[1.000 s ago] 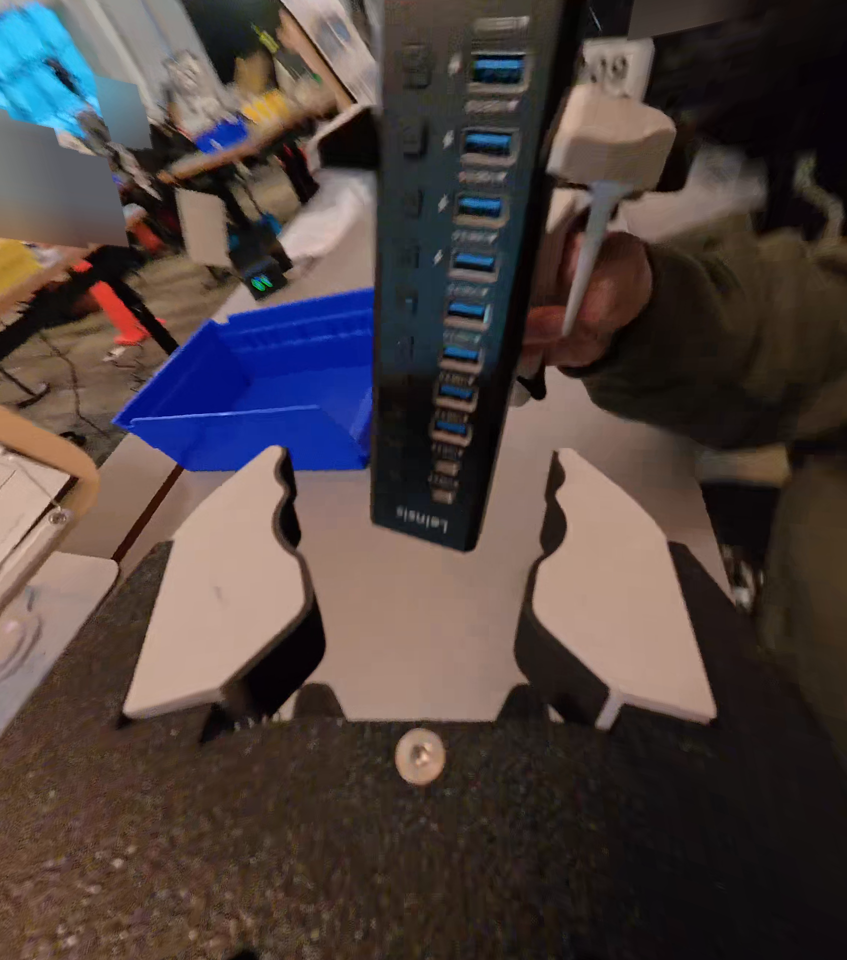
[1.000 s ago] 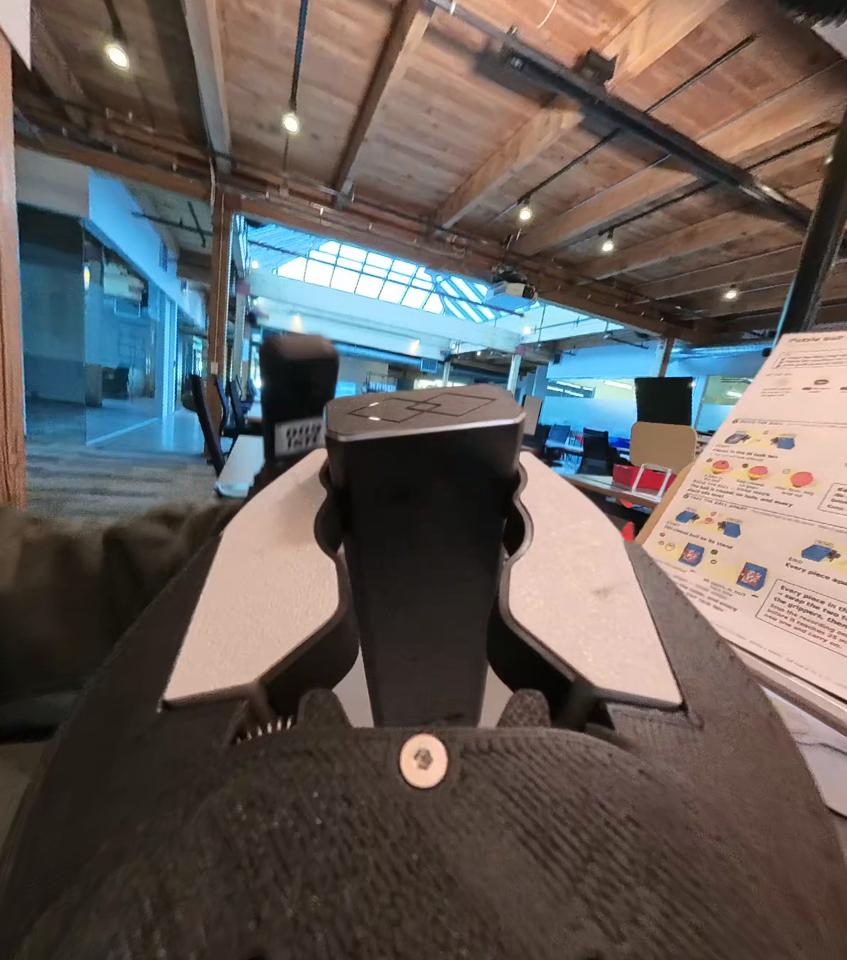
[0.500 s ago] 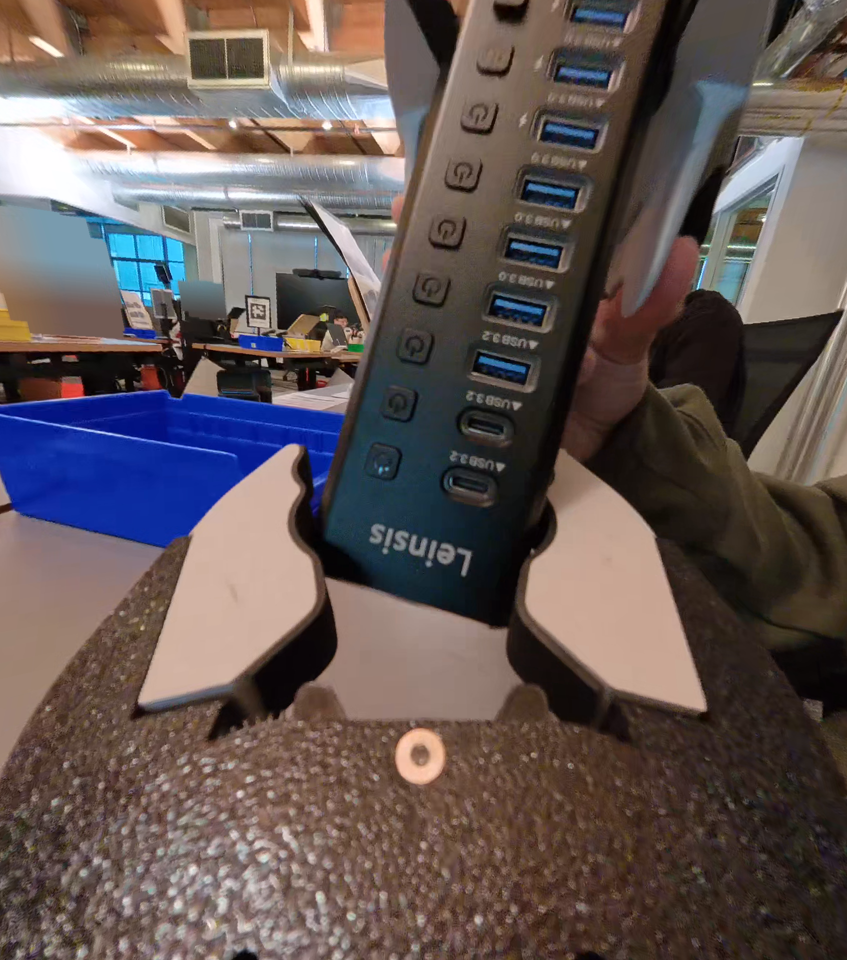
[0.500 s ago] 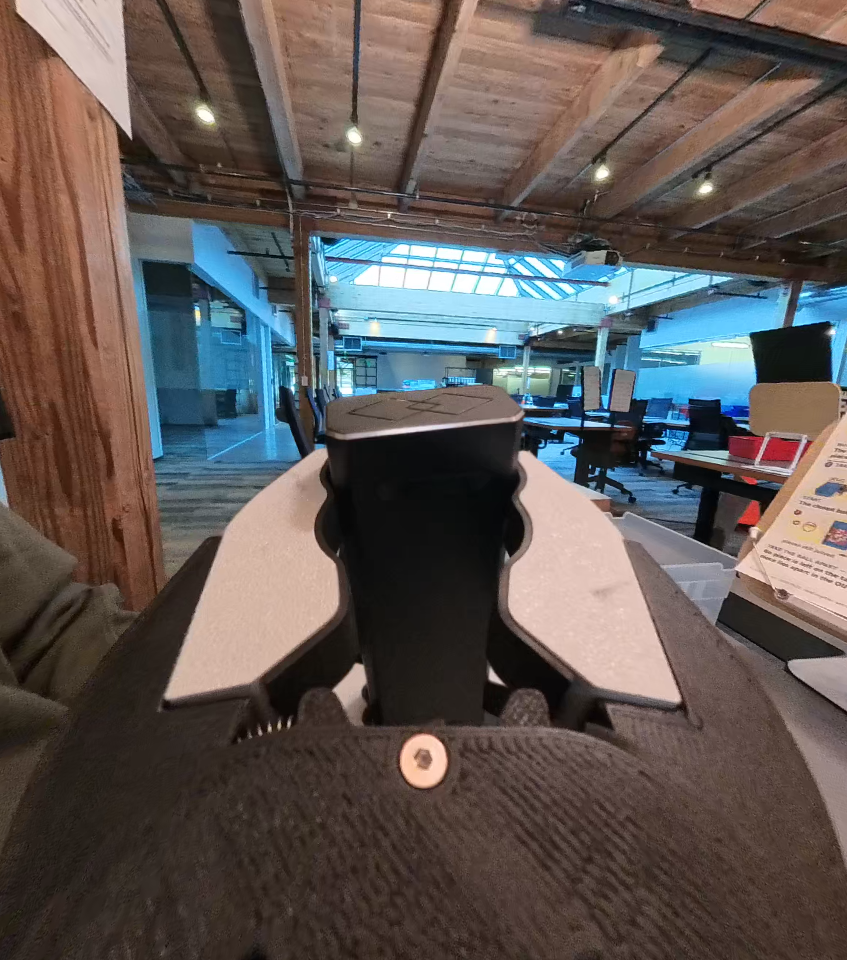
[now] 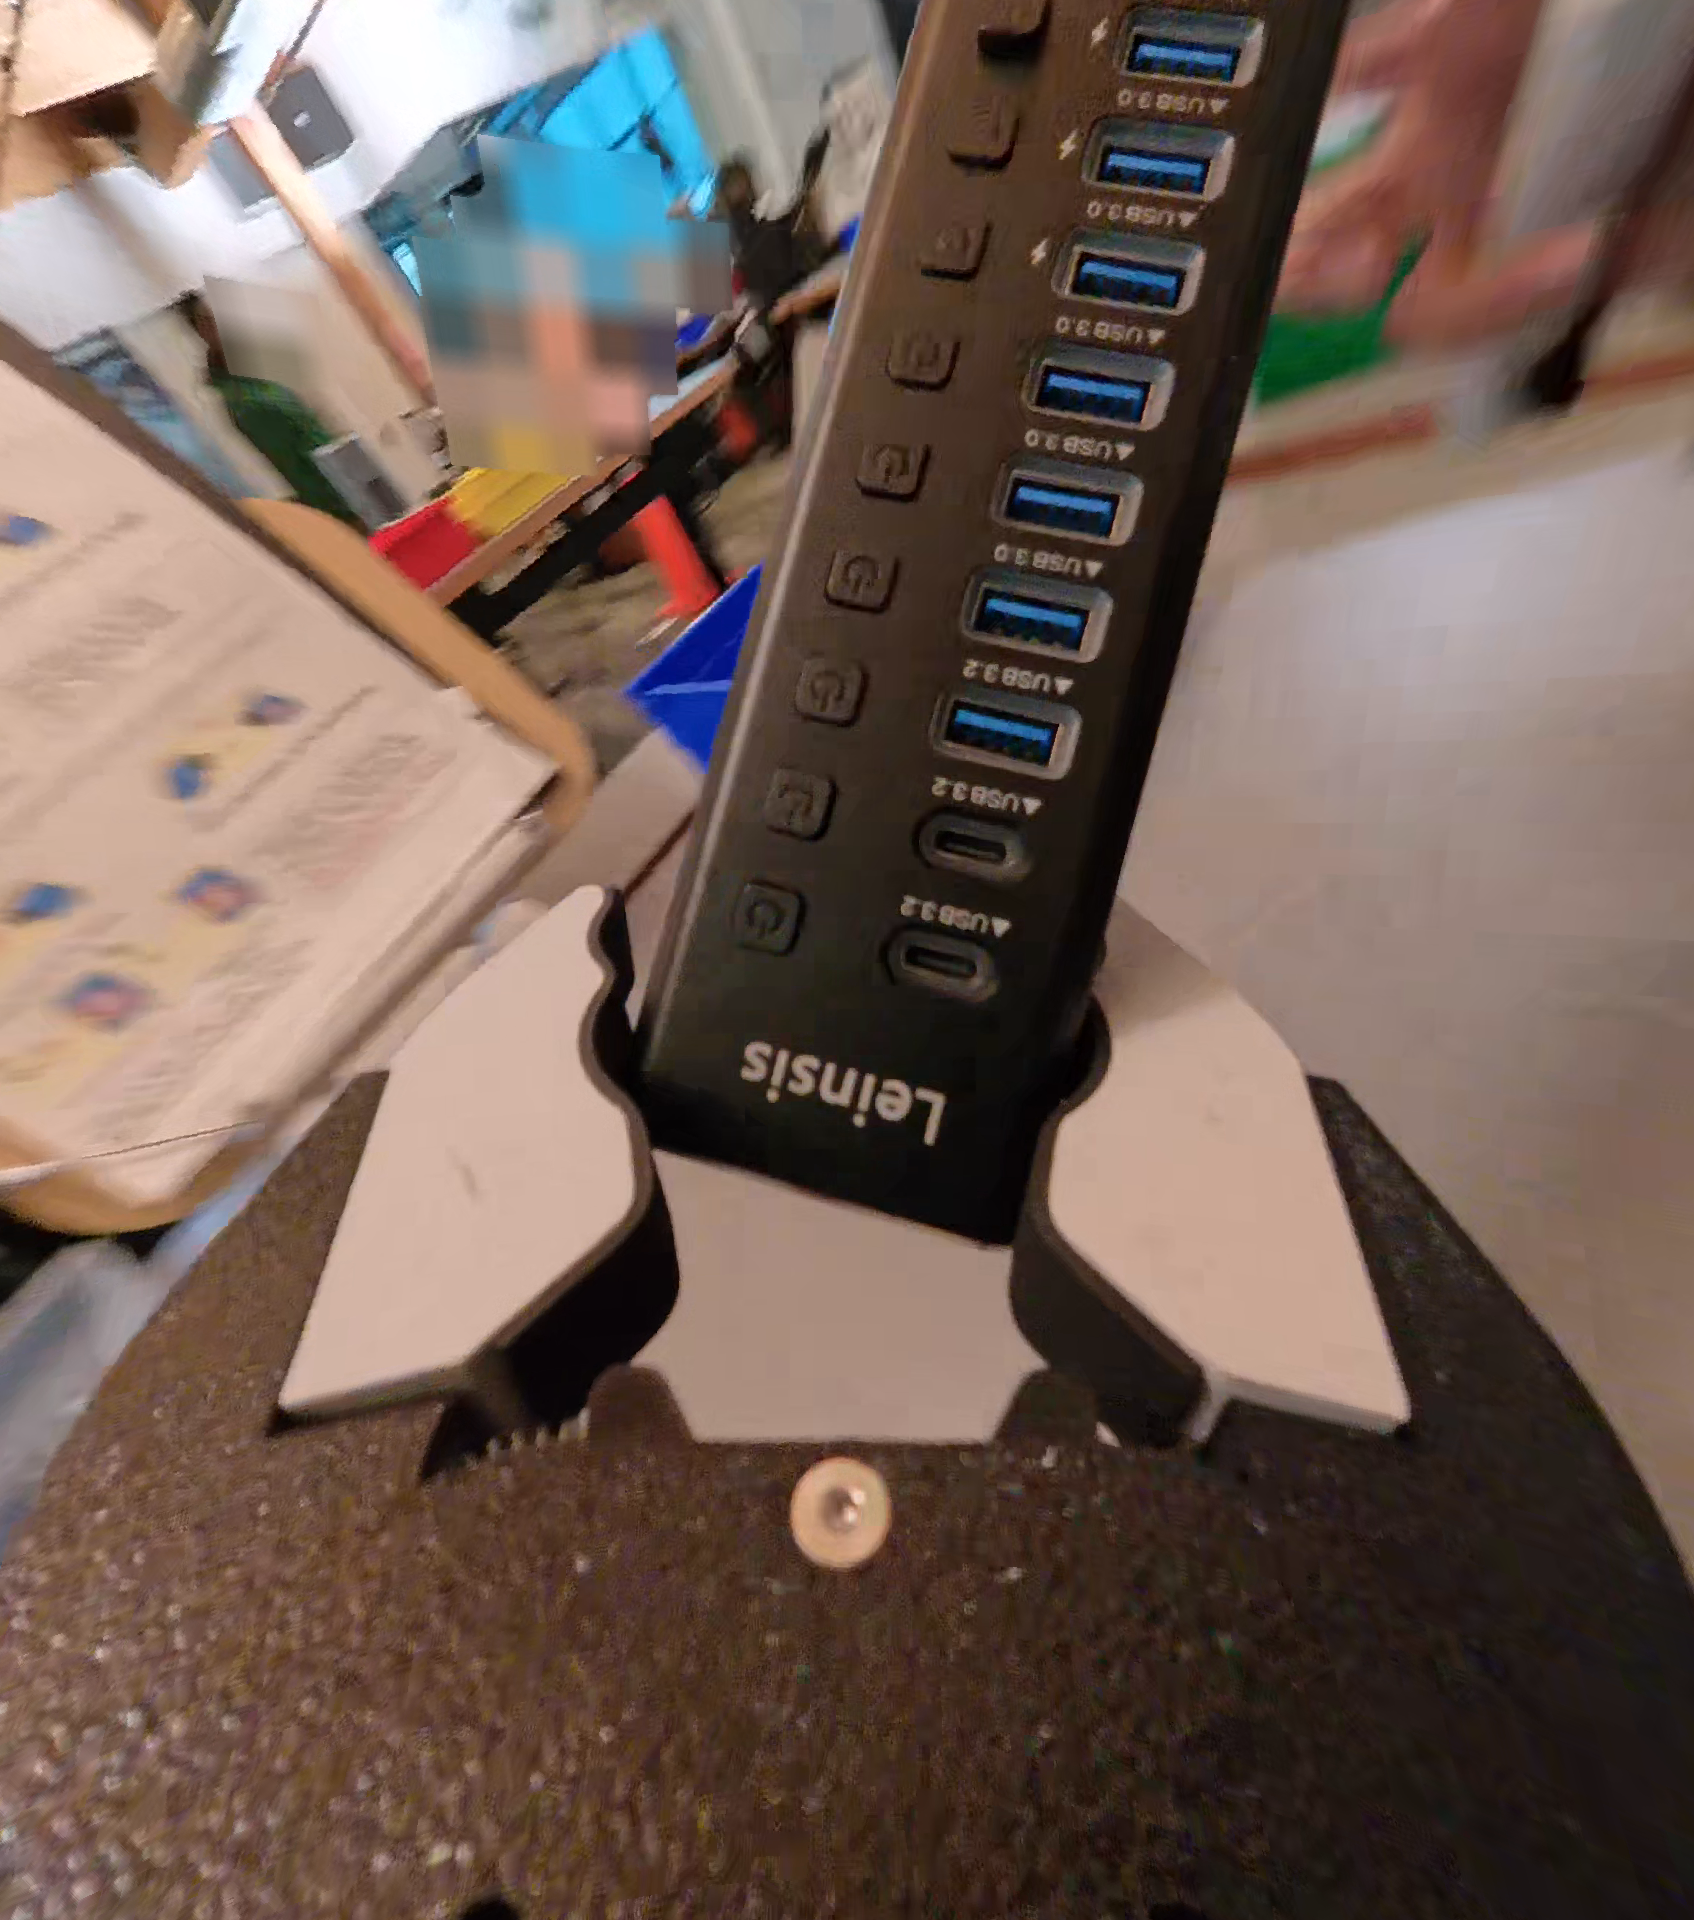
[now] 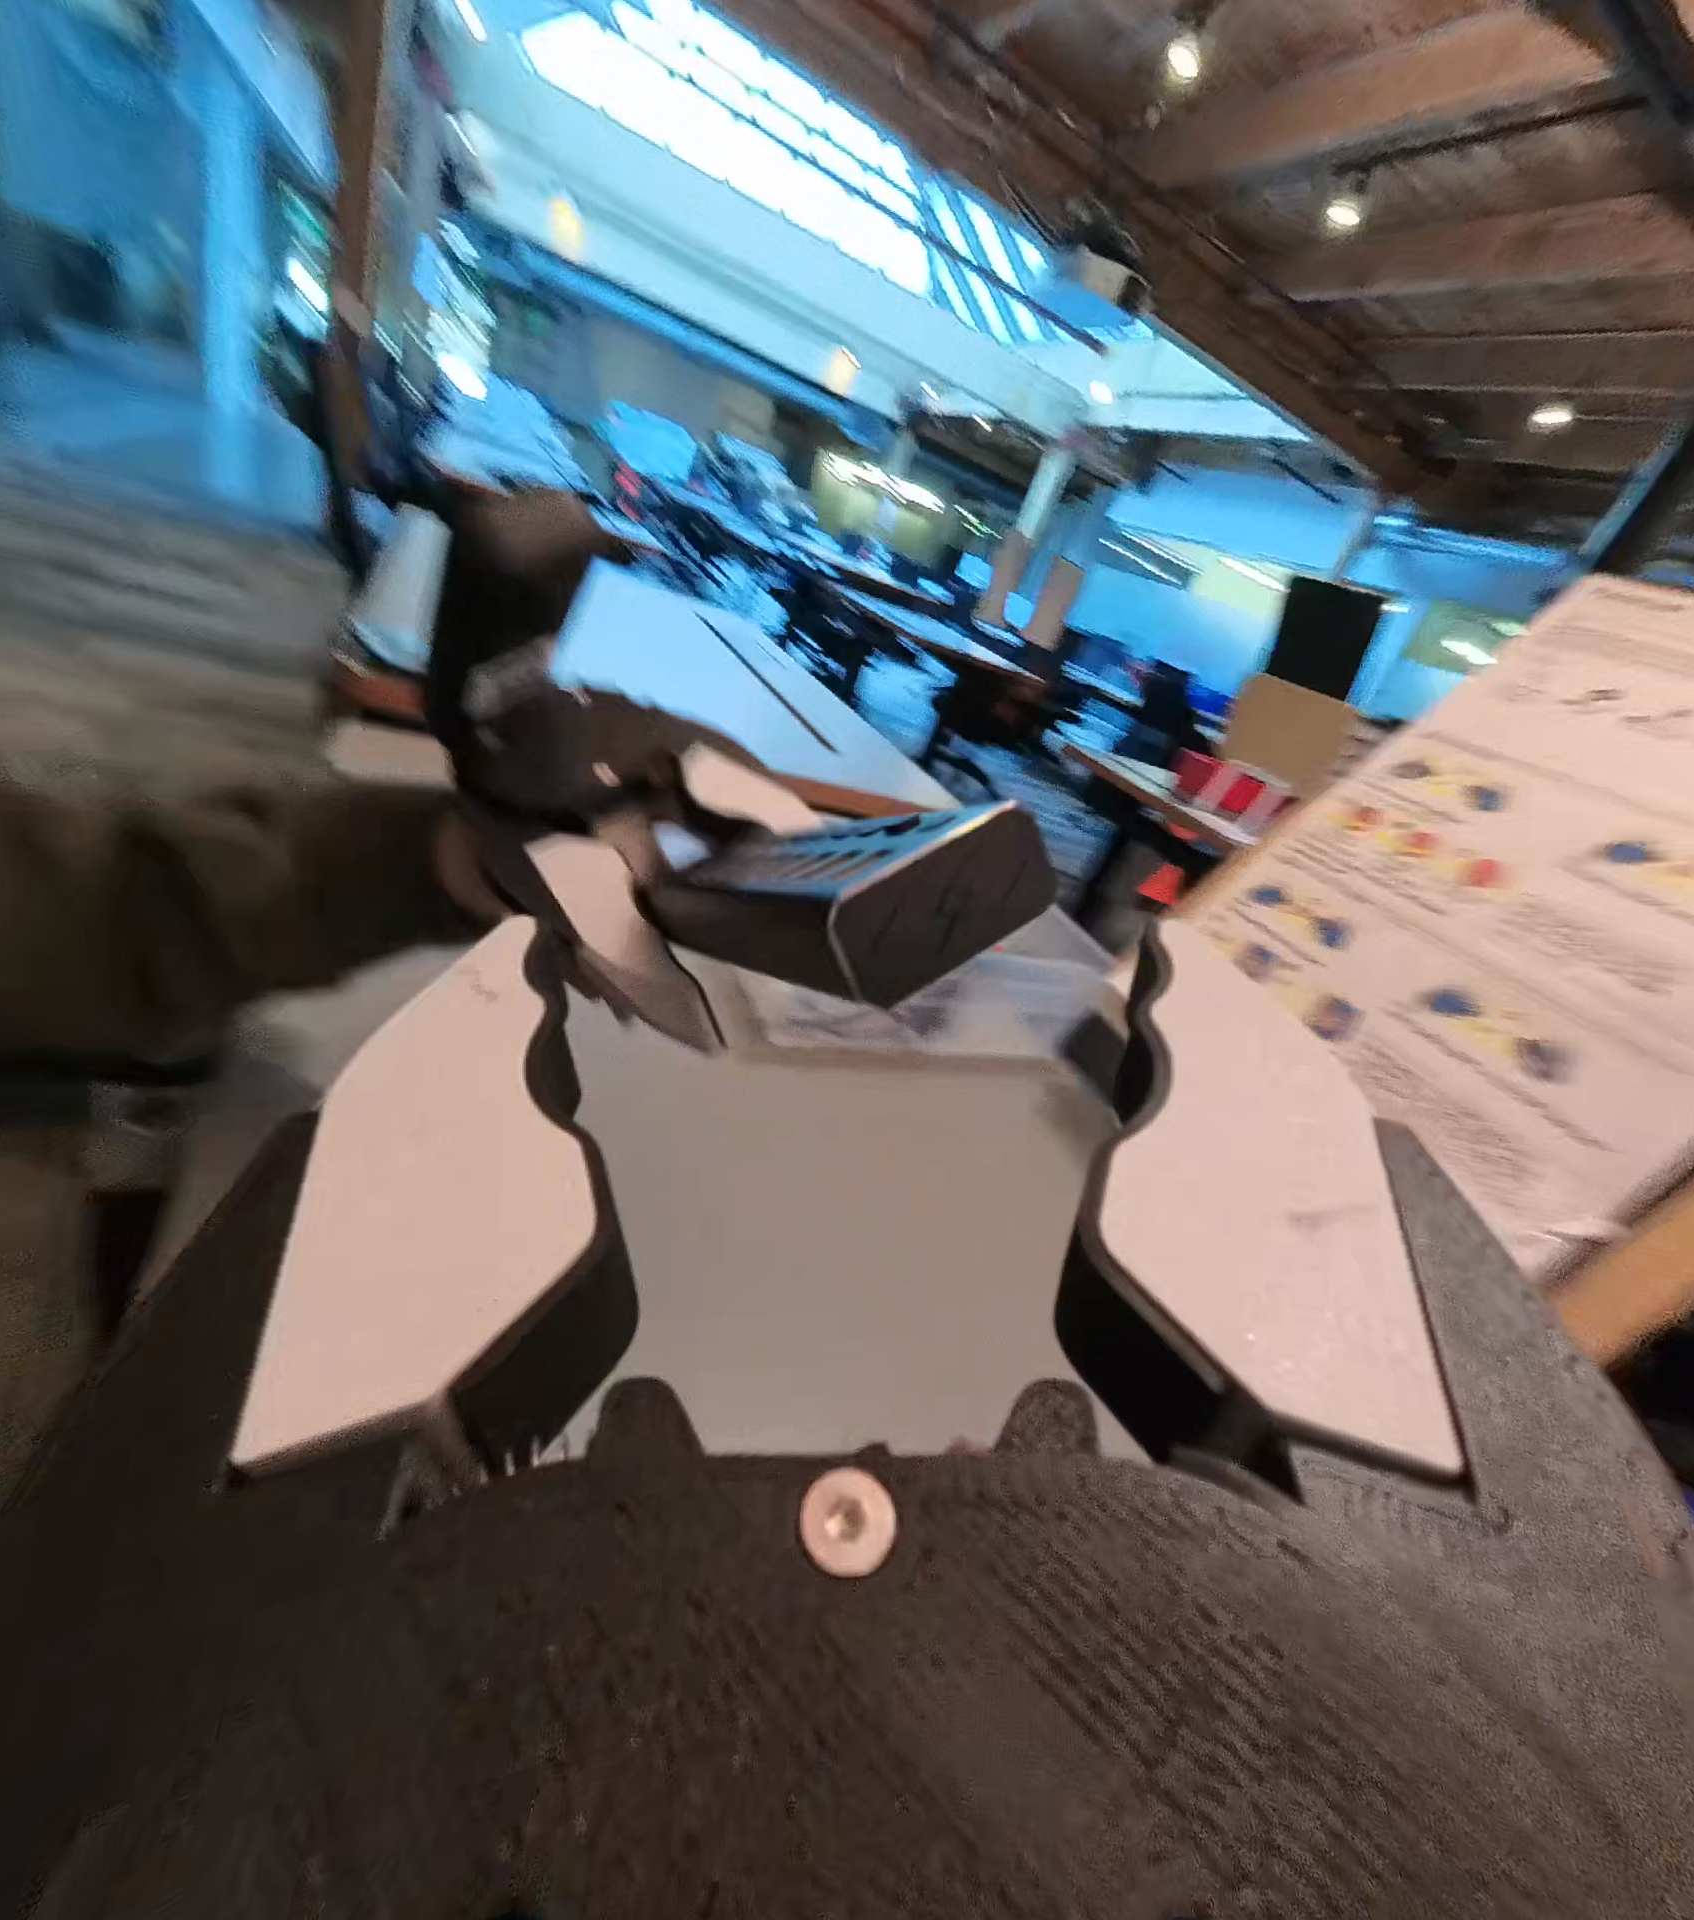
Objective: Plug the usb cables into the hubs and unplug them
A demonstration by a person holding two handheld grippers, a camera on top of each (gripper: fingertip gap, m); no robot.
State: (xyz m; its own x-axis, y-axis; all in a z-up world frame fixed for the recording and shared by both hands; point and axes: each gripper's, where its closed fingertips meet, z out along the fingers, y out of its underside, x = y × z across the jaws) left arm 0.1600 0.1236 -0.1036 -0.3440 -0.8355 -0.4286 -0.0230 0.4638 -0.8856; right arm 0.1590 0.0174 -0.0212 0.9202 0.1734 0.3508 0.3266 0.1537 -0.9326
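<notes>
While clamped, hub (image 5: 988, 582) within left tool (image 5: 864, 1049).

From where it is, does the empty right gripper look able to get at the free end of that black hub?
Probably yes. The right gripper is open and empty, and the black hub, clamped in the left gripper, sticks its free end toward it with nothing between.

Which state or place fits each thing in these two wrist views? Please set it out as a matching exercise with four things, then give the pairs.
Things:
1. left gripper
2. right gripper
3. USB hub
4. instruction sheet

States or places:
A. open, nothing between its fingers
B. held at its near end, all visible ports free
C. shut on the hub
D. propped on a board, left of the hub in the left wrist view

Pairs: 1-C, 2-A, 3-B, 4-D
</notes>
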